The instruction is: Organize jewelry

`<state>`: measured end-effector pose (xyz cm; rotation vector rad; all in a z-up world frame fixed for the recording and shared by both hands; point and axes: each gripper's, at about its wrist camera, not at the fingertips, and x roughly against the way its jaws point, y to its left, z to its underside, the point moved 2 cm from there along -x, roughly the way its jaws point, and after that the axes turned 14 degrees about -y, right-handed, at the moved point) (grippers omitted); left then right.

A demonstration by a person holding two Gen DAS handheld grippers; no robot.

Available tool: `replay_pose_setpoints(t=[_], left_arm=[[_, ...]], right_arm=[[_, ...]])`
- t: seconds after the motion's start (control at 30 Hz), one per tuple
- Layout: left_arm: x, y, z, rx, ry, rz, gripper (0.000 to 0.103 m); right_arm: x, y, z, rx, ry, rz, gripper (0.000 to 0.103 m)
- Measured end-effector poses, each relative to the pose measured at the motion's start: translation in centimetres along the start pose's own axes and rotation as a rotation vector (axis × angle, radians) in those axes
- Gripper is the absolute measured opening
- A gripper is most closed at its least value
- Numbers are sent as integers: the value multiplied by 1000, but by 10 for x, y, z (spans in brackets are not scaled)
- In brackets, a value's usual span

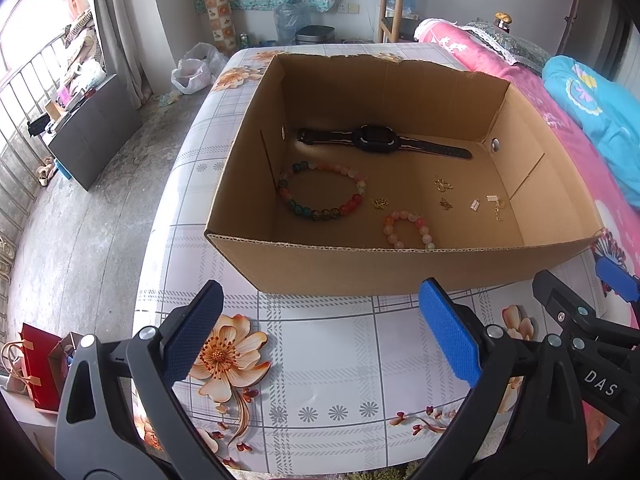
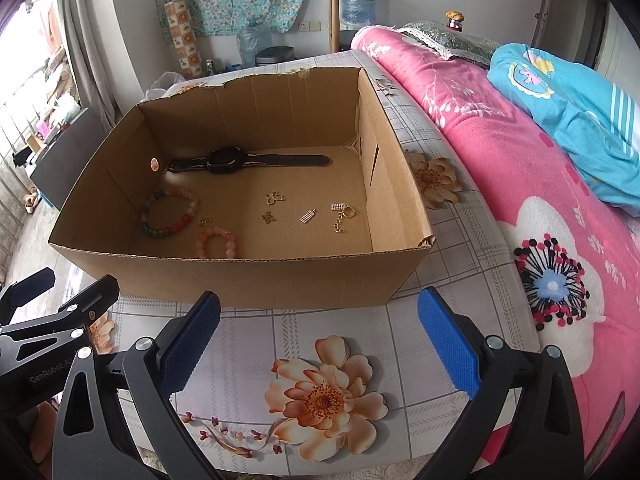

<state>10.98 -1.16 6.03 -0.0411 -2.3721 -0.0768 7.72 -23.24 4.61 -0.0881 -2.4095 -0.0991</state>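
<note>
Left gripper (image 1: 320,332) sat wide apart and empty over the floral tablecloth (image 1: 320,360), short of the cardboard box (image 1: 400,268); right gripper (image 2: 320,336) likewise spread, nothing held, just beside it. All jewelry lay on the box floor: black watch (image 1: 376,141) along the far wall, large multicolour bead bracelet (image 1: 322,192) left, small pink bead bracelet (image 1: 406,228) near the front wall, gold charms (image 2: 276,198) and a silver clasp with chain (image 2: 342,216) loose toward the right. Likely risks: wide pads could slip off the tiny flat charms or pinch two at once, the thin chain could snag, and a low reach could catch the front wall and shove the light box. Small pieces were too fine to identify; the front wall cut off part of the pink bracelet in both views.
</note>
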Motion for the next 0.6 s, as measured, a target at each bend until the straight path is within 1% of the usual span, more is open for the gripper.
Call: replay_pose_setpoints(t=[0.6], left_arm=[[-1, -2, 1, 1, 3, 1, 95]], right_arm=[[-1, -2, 1, -1, 3, -1, 96]])
